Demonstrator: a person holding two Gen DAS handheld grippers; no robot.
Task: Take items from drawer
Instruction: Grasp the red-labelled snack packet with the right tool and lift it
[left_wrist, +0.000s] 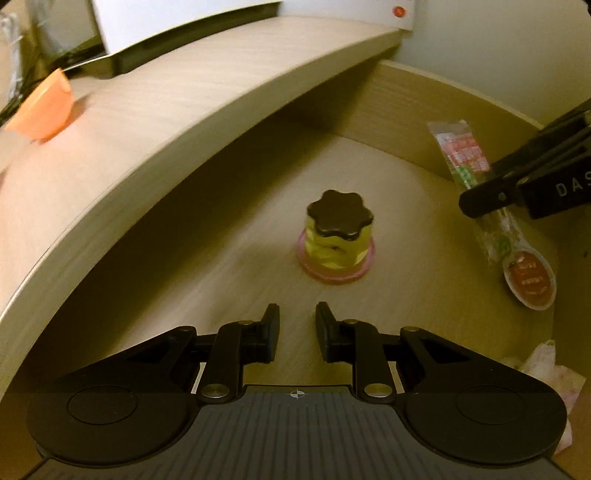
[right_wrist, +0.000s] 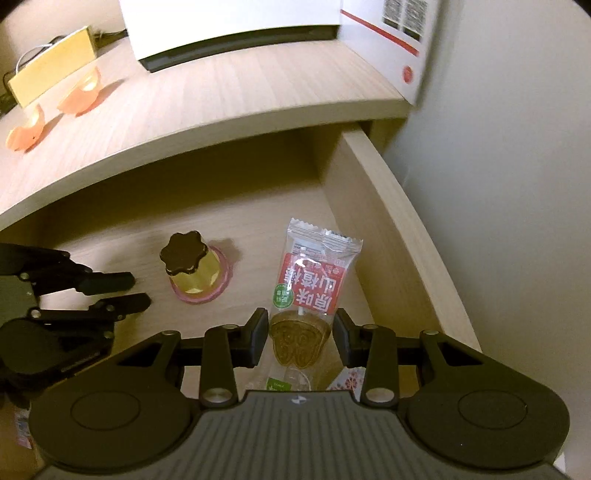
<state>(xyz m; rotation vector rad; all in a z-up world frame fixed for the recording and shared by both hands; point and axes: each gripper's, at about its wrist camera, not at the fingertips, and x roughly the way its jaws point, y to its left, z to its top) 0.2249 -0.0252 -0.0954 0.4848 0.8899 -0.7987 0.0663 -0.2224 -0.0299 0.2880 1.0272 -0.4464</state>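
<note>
Wooden drawer (right_wrist: 388, 236) open | wrapped lollipop (right_wrist: 308, 295) by drawer's right wall, between right gripper (right_wrist: 300, 334) fingers, clamped | gold-wrapped chocolate (left_wrist: 338, 236) mid-drawer, ahead of left gripper (left_wrist: 297, 330), fingers narrow, empty | advice: lift straight, clear drawer's rim.

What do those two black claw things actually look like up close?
Both are matte black. Each gripper, left and right, has two flat-padded fingers on hinged link arms with silver pivot screws, two round discs beside a ribbed grey body, and a small crosshair mark. White letters "DAS" show on the right one.
</note>
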